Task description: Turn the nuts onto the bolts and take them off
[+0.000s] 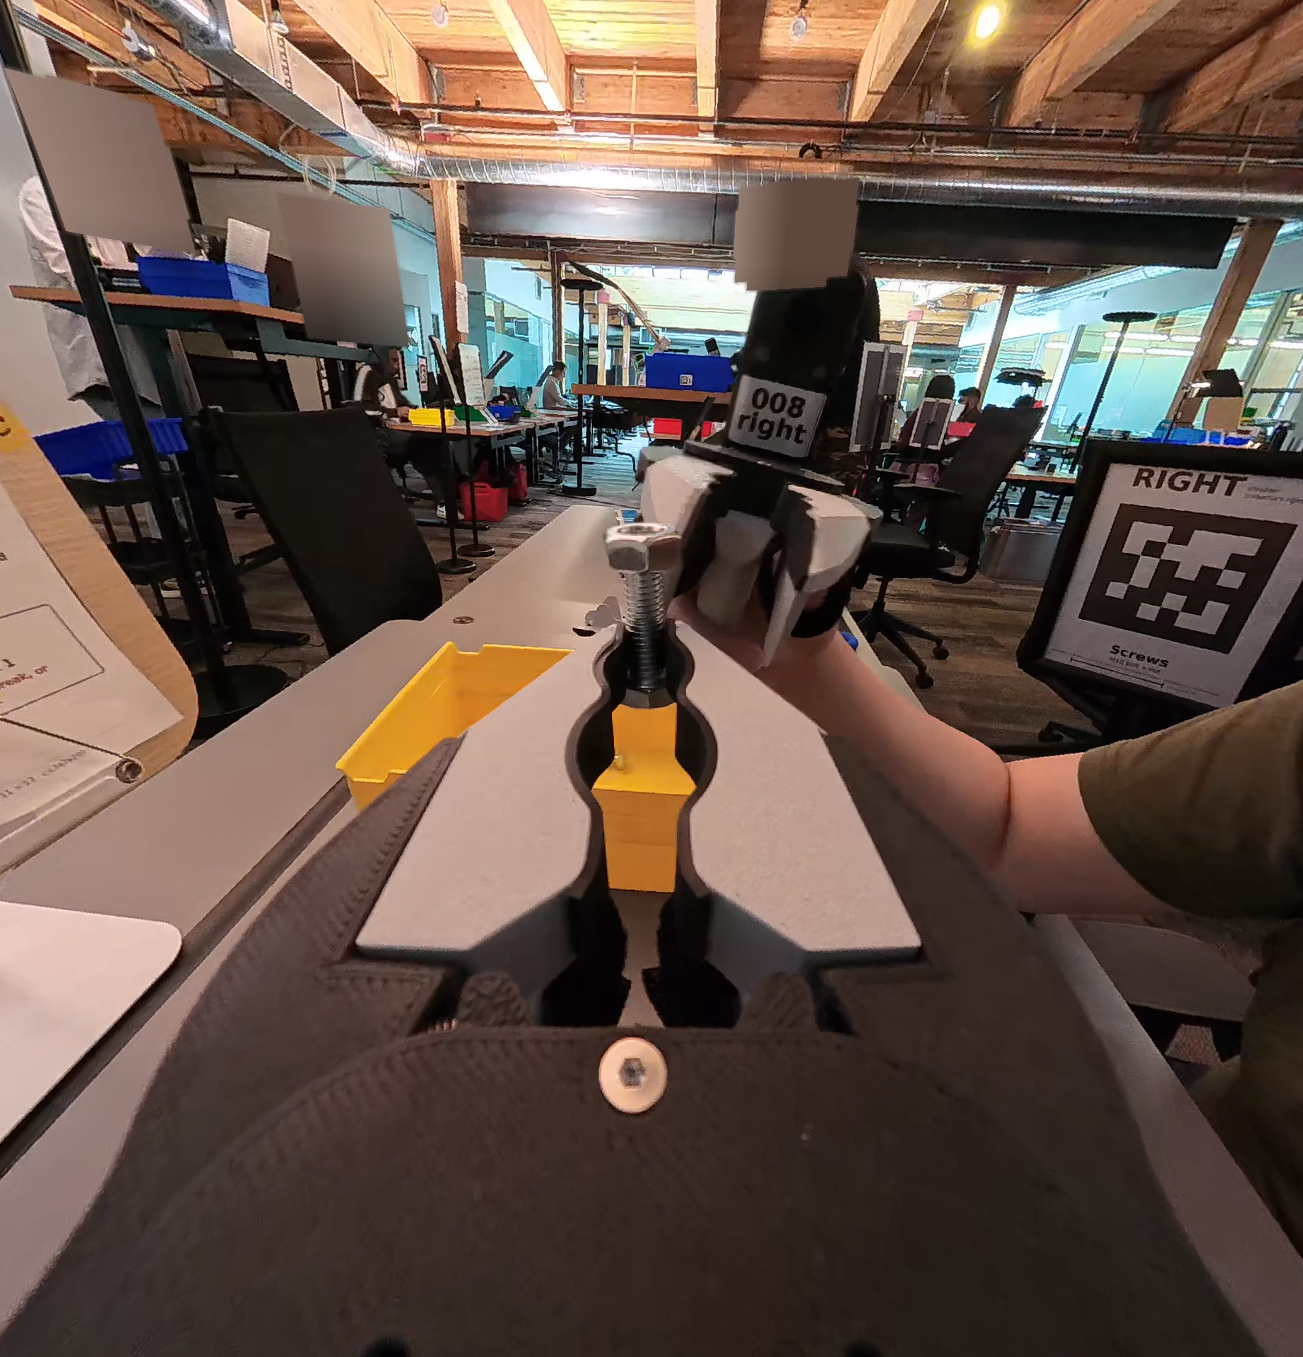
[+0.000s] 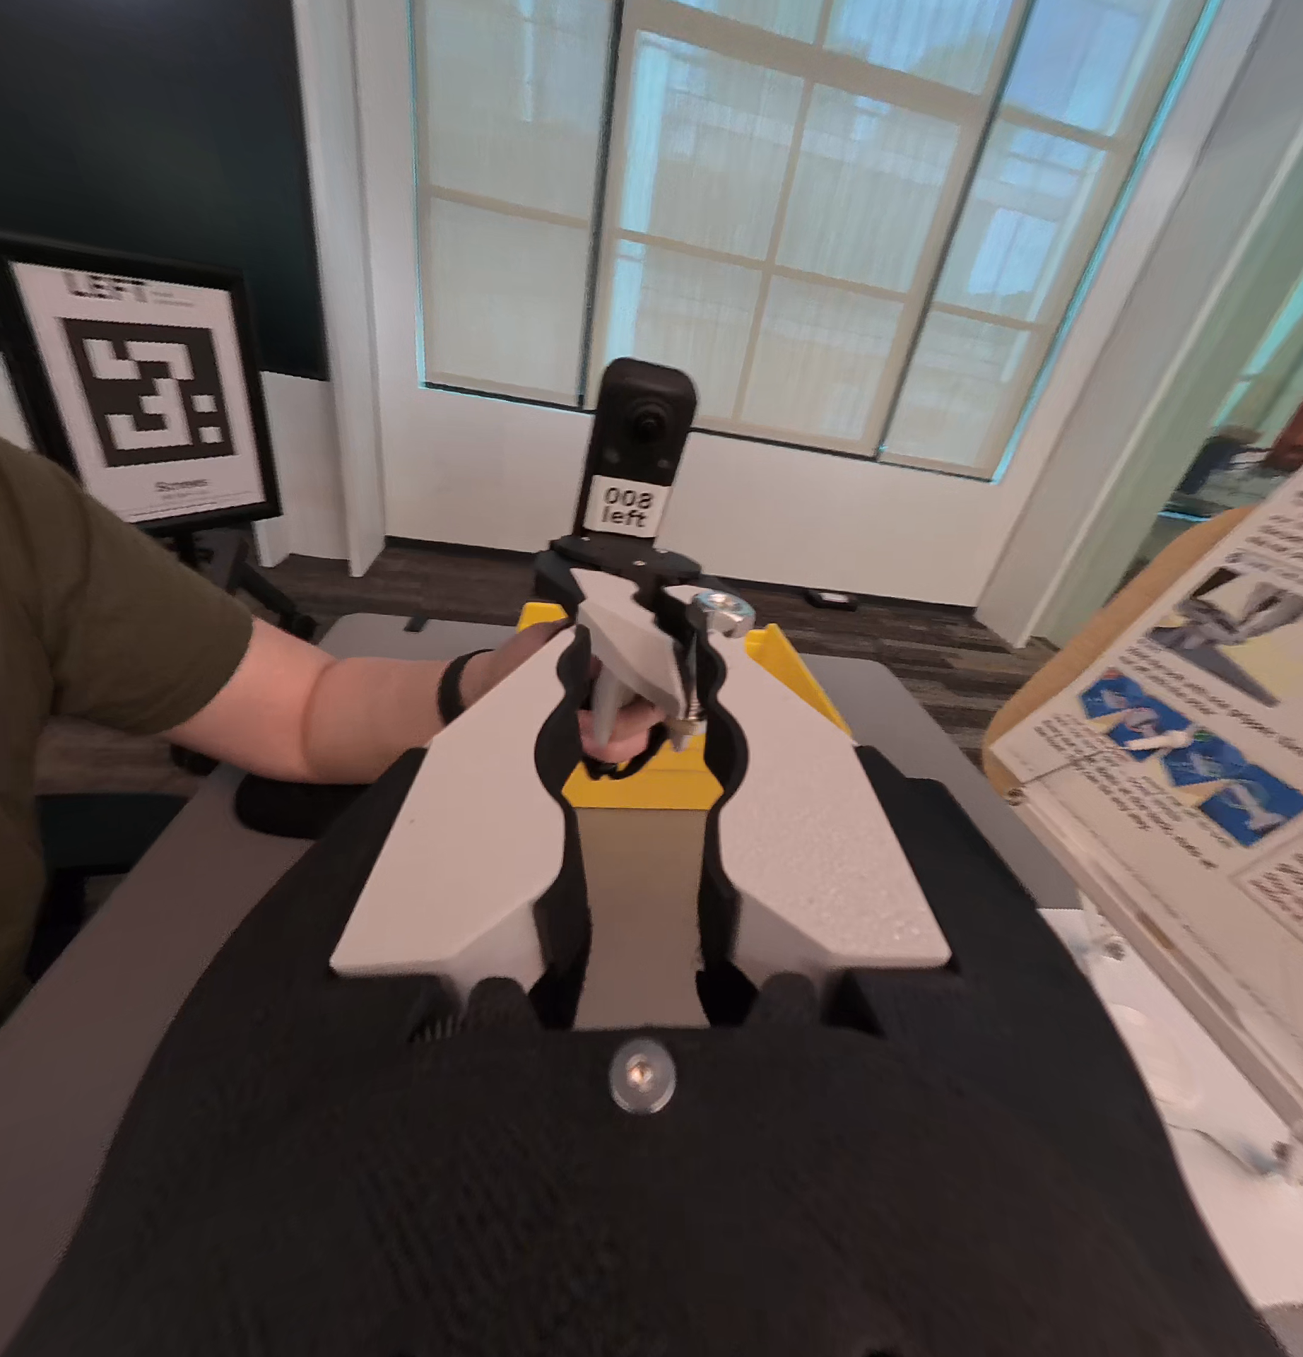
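Left hand-held gripper [image 1: 643, 679] around bolt [image 1: 640, 587]

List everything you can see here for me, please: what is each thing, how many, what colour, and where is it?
bolt: one, silver, upright, head on top, lower end clamped in the left gripper
nut: one, dark, low on the bolt's thread at the fingertips
bin: one, yellow, open, on the table beyond the left gripper
table: one, grey, below both grippers
marker boards: two, black and white, framed, one standing at each side
instruction sheet: one, printed, propped at the table's edge
office chairs: black, beyond the table
left gripper: grey fingers, black body, shut on the bolt
right gripper: same build, fingers apart, holding nothing
forearm: bare, green sleeve, behind the right gripper
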Demonstrator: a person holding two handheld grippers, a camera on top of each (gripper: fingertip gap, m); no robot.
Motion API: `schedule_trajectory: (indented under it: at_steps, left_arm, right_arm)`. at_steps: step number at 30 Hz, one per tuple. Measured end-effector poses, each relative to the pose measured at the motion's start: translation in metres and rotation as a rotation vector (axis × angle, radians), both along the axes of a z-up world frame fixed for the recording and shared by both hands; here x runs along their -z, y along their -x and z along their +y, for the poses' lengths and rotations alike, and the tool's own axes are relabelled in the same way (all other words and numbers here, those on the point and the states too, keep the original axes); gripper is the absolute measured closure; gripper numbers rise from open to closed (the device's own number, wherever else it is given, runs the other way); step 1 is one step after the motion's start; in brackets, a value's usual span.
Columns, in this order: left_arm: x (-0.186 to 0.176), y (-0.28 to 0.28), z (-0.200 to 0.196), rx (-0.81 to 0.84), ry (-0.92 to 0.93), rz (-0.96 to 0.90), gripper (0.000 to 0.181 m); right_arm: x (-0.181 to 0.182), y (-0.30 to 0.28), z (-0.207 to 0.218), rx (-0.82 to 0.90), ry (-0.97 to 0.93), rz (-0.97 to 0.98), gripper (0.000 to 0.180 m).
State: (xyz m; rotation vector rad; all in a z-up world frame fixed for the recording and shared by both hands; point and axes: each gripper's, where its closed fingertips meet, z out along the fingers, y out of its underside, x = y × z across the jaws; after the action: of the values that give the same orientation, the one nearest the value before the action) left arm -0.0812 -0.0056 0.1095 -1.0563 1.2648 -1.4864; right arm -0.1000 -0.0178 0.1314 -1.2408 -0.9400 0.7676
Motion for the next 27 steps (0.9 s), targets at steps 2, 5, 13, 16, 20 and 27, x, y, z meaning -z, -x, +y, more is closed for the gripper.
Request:
schedule_trajectory:
  at_steps: [2,5,13,16,20,27]
  left_arm:
    - [0.0,-0.001,-0.001,0.0,-0.003,0.003,0.173]
    - [0.001,-0.002,-0.003,0.007,-0.009,0.004,0.173]
    - [0.0,0.0,0.003,-0.02,-0.001,0.005,0.173]
    - [-0.001,0.001,0.007,-0.03,0.012,-0.002,0.173]
    - [0.0,0.0,0.004,-0.017,0.013,0.002,0.173]
    - [0.004,-0.003,0.006,-0.035,0.008,0.024,0.173]
  right_arm:
    - [-0.004,-0.003,0.005,0.034,-0.013,0.023,0.149]
    - [-0.006,-0.005,0.01,0.06,-0.017,0.054,0.135]
    - [0.004,0.008,-0.005,-0.021,-0.029,-0.034,0.135]
    - [-0.001,0.005,-0.005,-0.005,-0.034,-0.018,0.139]
    - [-0.005,-0.001,0.007,0.063,-0.028,0.026,0.13]
    - [0.008,0.008,0.003,0.041,-0.039,-0.074,0.136]
